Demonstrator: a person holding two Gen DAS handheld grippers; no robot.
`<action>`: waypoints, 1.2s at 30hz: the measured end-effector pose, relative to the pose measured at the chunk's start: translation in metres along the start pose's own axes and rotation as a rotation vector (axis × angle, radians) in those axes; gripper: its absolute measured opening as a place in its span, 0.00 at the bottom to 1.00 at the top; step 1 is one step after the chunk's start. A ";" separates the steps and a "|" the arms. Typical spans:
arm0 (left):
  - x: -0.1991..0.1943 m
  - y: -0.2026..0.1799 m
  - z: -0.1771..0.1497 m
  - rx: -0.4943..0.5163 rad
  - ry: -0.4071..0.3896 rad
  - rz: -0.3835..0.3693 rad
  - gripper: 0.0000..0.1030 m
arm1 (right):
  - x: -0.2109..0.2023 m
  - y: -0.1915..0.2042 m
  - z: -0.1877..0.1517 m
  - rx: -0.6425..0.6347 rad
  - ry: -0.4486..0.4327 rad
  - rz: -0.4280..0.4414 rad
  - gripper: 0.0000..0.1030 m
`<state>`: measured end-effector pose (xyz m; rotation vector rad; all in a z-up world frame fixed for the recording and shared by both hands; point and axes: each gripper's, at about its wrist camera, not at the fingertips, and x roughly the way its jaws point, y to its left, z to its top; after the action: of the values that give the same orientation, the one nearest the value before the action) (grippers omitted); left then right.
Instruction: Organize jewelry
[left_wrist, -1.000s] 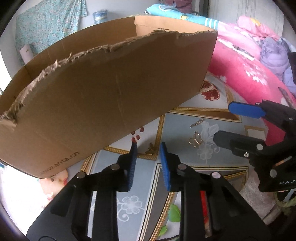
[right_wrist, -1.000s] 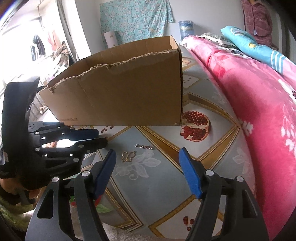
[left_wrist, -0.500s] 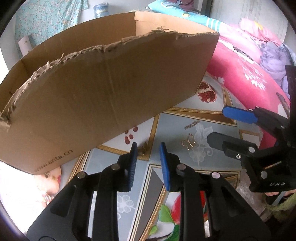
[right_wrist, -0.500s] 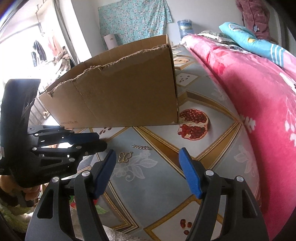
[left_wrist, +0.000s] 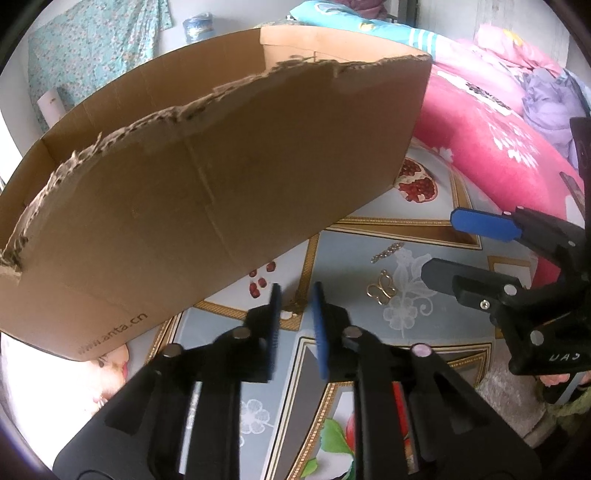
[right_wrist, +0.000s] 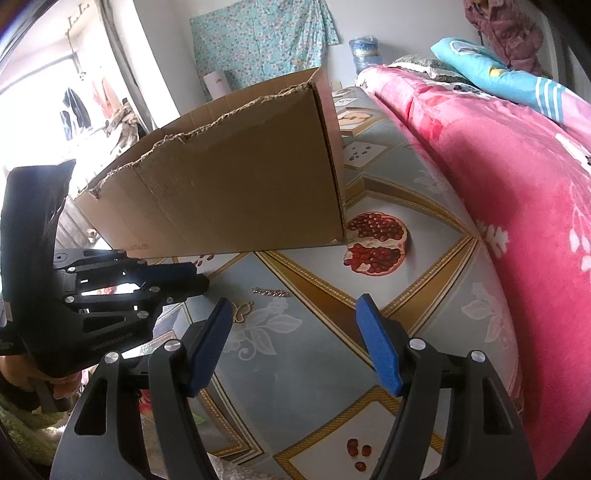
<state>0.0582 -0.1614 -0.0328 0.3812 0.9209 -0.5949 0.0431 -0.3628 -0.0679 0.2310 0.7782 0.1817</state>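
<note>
Left claw (left_wrist: 295, 295) has just been closing, jaws narrowed around a small gold piece (left_wrist: 294, 305) beside the cardboard box (left_wrist: 221, 184); contact unclear. Right claw (right_wrist: 295, 314) stands wide, empty. Butterfly pendant (left_wrist: 382, 288) and chain (left_wrist: 386, 252) lie on the patterned cloth (left_wrist: 369, 332).

Both tools were black plastic, built of flat linked bars with cut-out slots and round silver rivets at the joints. The left gripper (left_wrist: 295, 295) had blue ribbed pads (left_wrist: 318, 325) on its fingers; the right gripper (right_wrist: 295, 332) wore the same blue. White lettering ran along a side bar. A fuzzy green sleeve (right_wrist: 22, 421) covered the person's wrist.
</note>
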 end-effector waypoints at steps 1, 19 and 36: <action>0.000 -0.001 0.000 0.007 0.001 -0.001 0.09 | -0.001 -0.001 0.000 0.002 -0.002 0.000 0.66; -0.011 0.003 -0.003 0.017 -0.038 -0.020 0.06 | -0.012 0.004 0.000 -0.008 -0.028 -0.013 0.65; -0.032 0.031 -0.021 -0.071 -0.076 -0.033 0.06 | 0.013 0.027 0.016 -0.171 0.043 -0.077 0.35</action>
<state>0.0494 -0.1158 -0.0159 0.2782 0.8739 -0.6012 0.0616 -0.3359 -0.0577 0.0353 0.8082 0.1794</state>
